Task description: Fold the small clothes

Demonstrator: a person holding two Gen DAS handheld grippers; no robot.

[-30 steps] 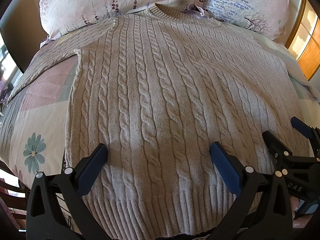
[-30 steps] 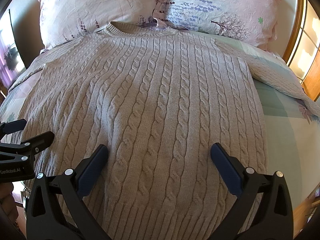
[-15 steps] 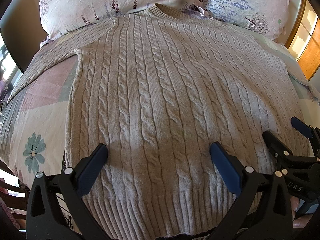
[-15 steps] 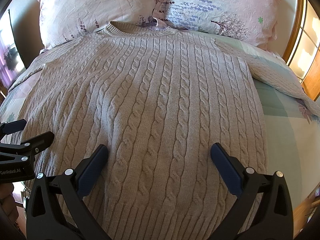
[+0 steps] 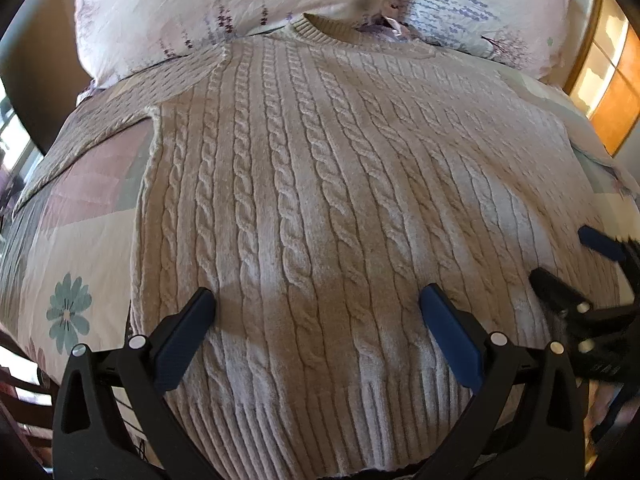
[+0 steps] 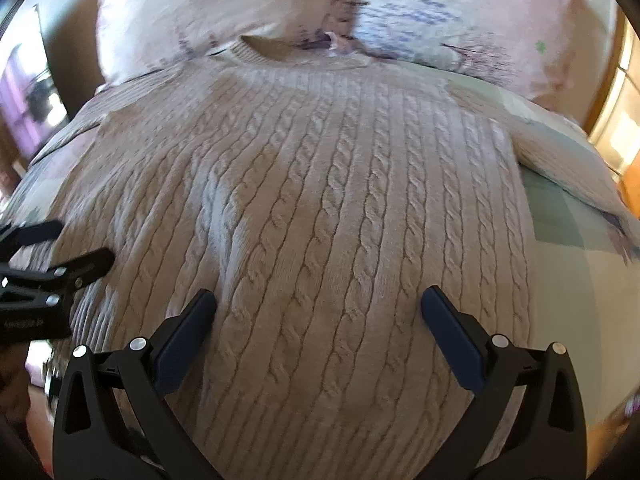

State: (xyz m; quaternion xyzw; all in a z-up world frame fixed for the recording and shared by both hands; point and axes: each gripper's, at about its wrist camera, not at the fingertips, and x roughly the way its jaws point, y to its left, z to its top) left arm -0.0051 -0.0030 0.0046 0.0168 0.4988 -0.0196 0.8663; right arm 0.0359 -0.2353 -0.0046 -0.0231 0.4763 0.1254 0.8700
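A beige cable-knit sweater [image 5: 320, 184] lies flat and face up on the bed, collar at the far end by the pillows; it also shows in the right wrist view [image 6: 340, 208]. Its left sleeve [image 5: 120, 116] stretches out to the left, its right sleeve [image 6: 568, 168] to the right. My left gripper [image 5: 316, 304] is open and empty, low over the hem's left half. My right gripper [image 6: 318, 300] is open and empty, low over the hem's right half. Each gripper shows at the edge of the other's view: the right one [image 5: 576, 264], the left one [image 6: 60, 248].
Two floral pillows [image 5: 208, 8] [image 5: 480, 4] lie at the head of the bed. A patchwork flowered bedsheet [image 5: 68, 264] lies under the sweater. A wooden window frame [image 5: 608, 92] is on the right. A dark chair back [image 5: 16, 384] stands at the near left.
Both grippers have moved forward and lower over the sweater; the view has tilted and the right wrist image is blurred with motion. Both jaws stay open.
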